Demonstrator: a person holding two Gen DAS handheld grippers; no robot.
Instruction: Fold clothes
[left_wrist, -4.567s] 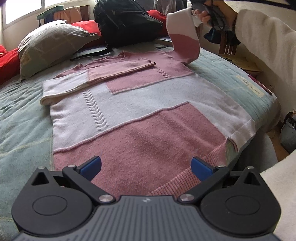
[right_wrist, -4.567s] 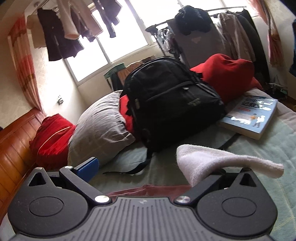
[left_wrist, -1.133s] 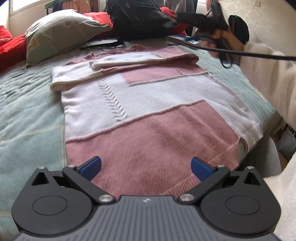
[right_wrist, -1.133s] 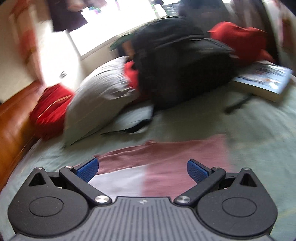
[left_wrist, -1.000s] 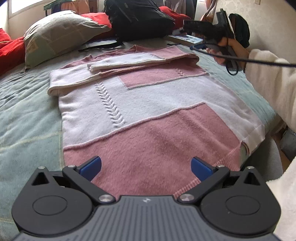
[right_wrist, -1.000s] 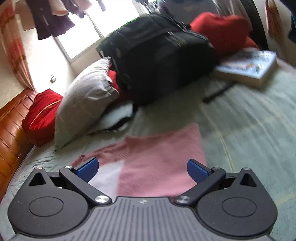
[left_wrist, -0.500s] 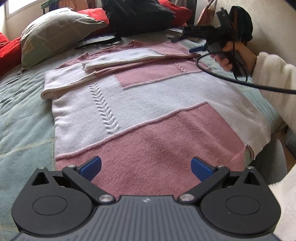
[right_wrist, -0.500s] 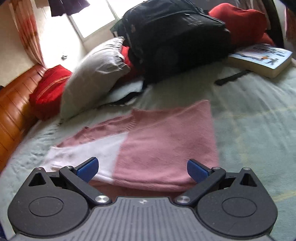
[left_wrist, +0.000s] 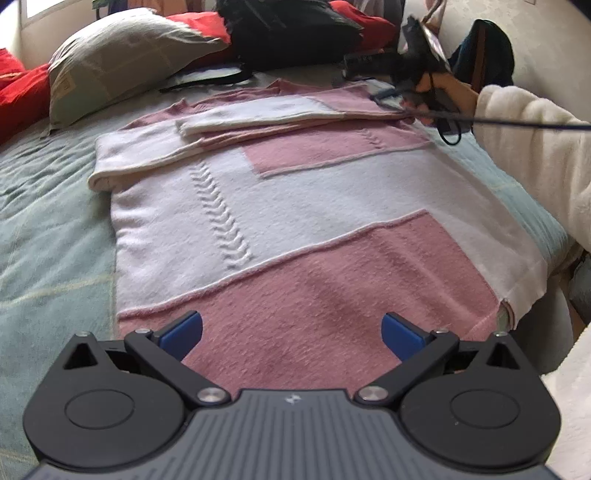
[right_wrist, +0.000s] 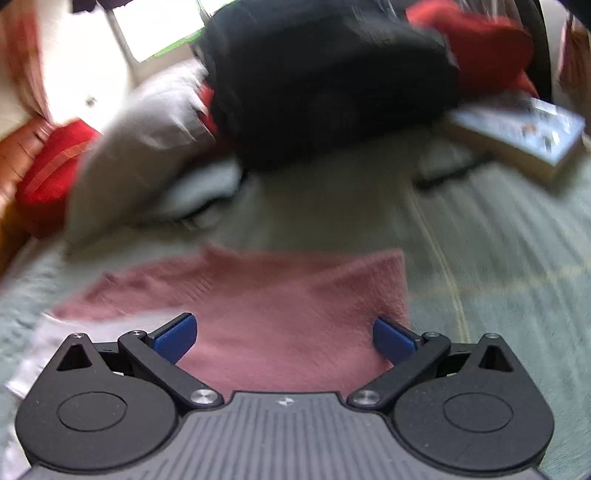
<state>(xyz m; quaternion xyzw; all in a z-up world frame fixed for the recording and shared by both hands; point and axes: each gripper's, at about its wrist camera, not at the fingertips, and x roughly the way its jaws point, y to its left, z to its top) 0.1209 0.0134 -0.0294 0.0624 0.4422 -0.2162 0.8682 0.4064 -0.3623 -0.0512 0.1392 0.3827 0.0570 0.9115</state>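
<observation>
A pink and white knit sweater (left_wrist: 295, 206) lies flat on the bed, both sleeves folded across its chest near the collar. My left gripper (left_wrist: 291, 332) hovers open over the pink hem with nothing between its fingers. In the left wrist view my right gripper (left_wrist: 384, 96) is small at the far right shoulder of the sweater, held by a hand in a cream sleeve (left_wrist: 532, 147). The blurred right wrist view shows my right gripper (right_wrist: 282, 338) open just above the sweater's pink shoulder (right_wrist: 295, 306), holding nothing.
A grey pillow (left_wrist: 122, 48), red cushions (left_wrist: 22, 92) and a black backpack (left_wrist: 291, 29) sit at the head of the bed. A book (right_wrist: 517, 136) lies right of the backpack. The green bedspread (left_wrist: 48, 221) shows left of the sweater; the bed edge (left_wrist: 554, 266) drops off at right.
My right gripper let go of the right sleeve, which now lies folded across the chest, and has dropped low over the pink shoulder. My left gripper has barely moved.
</observation>
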